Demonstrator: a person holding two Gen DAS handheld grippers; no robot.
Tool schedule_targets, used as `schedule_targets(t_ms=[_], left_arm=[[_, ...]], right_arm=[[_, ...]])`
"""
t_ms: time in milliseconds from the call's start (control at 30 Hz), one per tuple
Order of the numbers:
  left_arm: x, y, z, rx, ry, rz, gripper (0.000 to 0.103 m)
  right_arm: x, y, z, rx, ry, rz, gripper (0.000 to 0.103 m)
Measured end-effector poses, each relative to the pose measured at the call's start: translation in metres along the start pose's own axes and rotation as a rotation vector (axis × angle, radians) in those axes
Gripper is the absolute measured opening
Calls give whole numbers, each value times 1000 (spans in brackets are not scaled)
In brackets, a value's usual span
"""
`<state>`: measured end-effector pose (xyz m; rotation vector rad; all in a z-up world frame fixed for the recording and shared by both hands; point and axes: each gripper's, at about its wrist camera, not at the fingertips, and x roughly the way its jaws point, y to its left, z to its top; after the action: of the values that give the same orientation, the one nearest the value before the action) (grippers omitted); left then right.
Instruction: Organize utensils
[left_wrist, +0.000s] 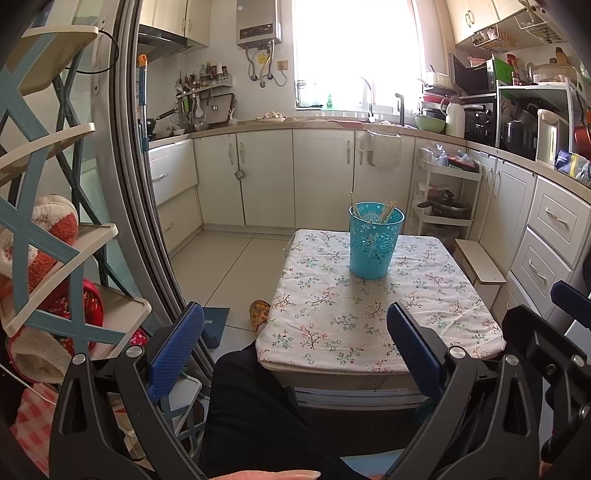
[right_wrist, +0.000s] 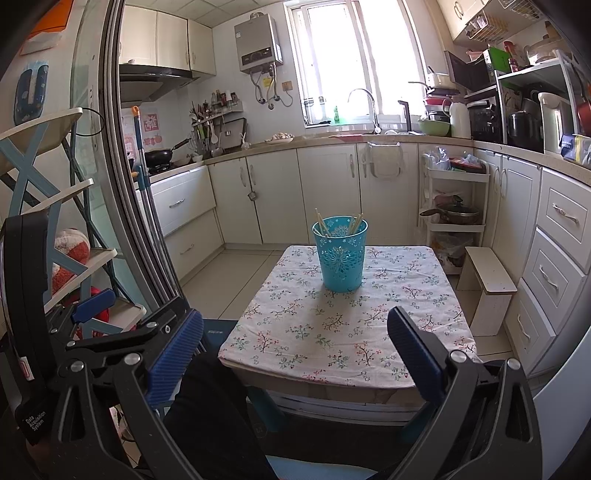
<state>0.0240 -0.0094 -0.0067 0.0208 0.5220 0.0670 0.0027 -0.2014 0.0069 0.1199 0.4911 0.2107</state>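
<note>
A: Gripper status?

B: My left gripper (left_wrist: 295, 354) has its jaws spread wide, nothing between them. Blue pads (left_wrist: 176, 352) are bare. My right gripper (right_wrist: 295, 354) is the same: wide open, nothing held. Both hang off the near edge of the tabletop (right_wrist: 332, 332), above my leg (left_wrist: 258, 413) in dark trousers.

A: Where are the utensils?

B: In the teal cup (right_wrist: 341, 258), upright on the floral cloth at the far half of the tabletop, 12 o'clock from the right gripper and about 1 o'clock from the left. Chopsticks (right_wrist: 320, 223) stand in it, tips leaning on the rim: some at the left side, some at the right. Exact count is unclear.

A: Anything else nearby?

B: A small white stool (right_wrist: 487, 280) on the floor at 2 o'clock, just beside the table. A slipper (left_wrist: 259, 312) on the floor at the table's left near corner.
</note>
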Motion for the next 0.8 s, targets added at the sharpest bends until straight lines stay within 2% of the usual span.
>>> schedule_targets(t_ms=[800], left_arm=[[1,-1,-1,1,1,0,95]], right_arm=[[0,4,0,-5,0,-1,96]])
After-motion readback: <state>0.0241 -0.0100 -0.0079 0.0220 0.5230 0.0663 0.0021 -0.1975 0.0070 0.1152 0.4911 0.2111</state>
